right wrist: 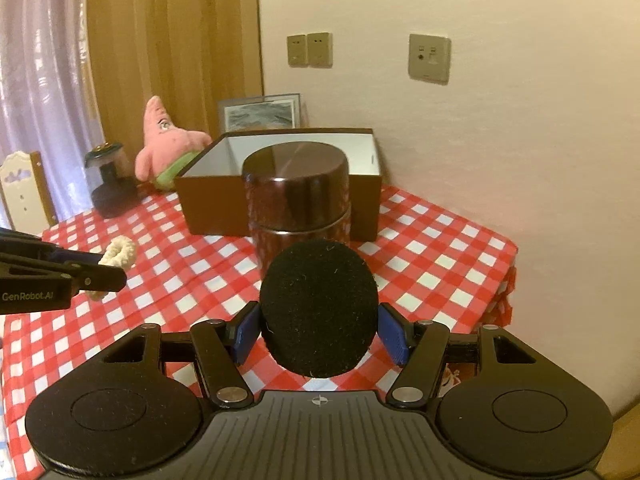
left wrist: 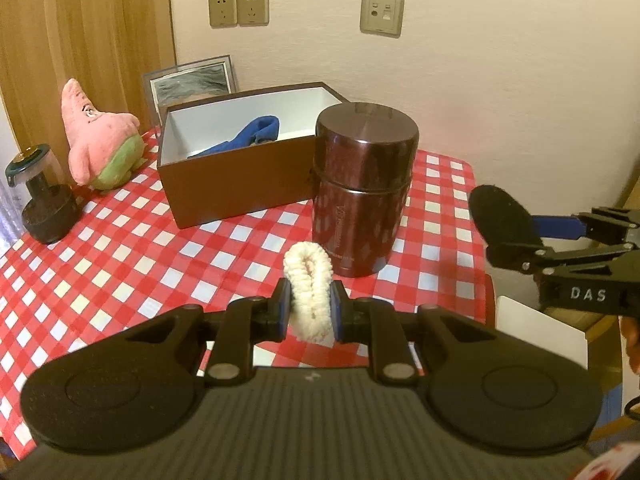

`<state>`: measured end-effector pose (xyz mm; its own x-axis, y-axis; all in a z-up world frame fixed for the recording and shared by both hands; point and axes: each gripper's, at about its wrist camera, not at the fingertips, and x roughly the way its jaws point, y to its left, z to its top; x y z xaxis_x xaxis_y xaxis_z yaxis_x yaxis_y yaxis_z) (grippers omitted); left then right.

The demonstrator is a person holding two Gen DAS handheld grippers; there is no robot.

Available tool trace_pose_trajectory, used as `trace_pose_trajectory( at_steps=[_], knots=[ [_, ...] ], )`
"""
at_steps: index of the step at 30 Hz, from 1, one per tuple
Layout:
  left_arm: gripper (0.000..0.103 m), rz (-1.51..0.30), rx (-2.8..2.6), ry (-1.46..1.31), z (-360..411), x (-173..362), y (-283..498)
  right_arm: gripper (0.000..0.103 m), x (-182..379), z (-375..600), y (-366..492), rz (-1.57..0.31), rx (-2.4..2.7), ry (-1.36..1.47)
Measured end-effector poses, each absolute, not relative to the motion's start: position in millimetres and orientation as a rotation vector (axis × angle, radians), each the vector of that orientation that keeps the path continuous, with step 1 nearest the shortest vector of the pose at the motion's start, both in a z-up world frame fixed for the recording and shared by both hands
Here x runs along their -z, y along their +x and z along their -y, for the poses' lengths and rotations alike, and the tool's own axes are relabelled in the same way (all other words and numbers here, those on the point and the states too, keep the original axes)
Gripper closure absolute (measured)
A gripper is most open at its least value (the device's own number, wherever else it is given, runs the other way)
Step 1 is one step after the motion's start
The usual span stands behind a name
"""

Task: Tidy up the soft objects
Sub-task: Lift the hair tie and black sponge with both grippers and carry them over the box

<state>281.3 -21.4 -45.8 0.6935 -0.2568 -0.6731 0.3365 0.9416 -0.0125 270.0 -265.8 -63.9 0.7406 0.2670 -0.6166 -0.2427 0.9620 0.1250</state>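
My left gripper (left wrist: 310, 308) is shut on a cream fluffy scrunchie (left wrist: 310, 292), held above the checked tablecloth; it also shows in the right wrist view (right wrist: 118, 254). My right gripper (right wrist: 320, 330) is shut on a round black foam pad (right wrist: 319, 306), which also shows at the right of the left wrist view (left wrist: 502, 216). An open brown box (left wrist: 224, 184) with a white inside stands behind and holds a blue cloth (left wrist: 248, 136). The box also shows in the right wrist view (right wrist: 212, 204). A pink starfish plush (left wrist: 100, 136) sits left of the box.
A dark brown lidded canister (left wrist: 362, 188) stands in front of the box's right end, between the grippers and the box. A small dark lamp-like object (left wrist: 42, 196) stands at the far left. A framed picture (left wrist: 192, 80) leans on the wall. The table's right edge (left wrist: 480, 248) is close.
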Motion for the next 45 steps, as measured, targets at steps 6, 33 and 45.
trace_pose_trajectory(
  at_steps=[6,33,45],
  knots=[
    [0.085,-0.742,0.321,0.113,22,44,292,0.041,61,273,285,-0.686,-0.295,0.024],
    [0.085,-0.69,-0.011,-0.035,60,20,412,0.041,73,349,487,-0.629,-0.606,-0.075],
    [0.084,-0.712,0.002,0.011,57,19,496,0.041,66,325,574,-0.614,-0.65,-0.038]
  ],
)
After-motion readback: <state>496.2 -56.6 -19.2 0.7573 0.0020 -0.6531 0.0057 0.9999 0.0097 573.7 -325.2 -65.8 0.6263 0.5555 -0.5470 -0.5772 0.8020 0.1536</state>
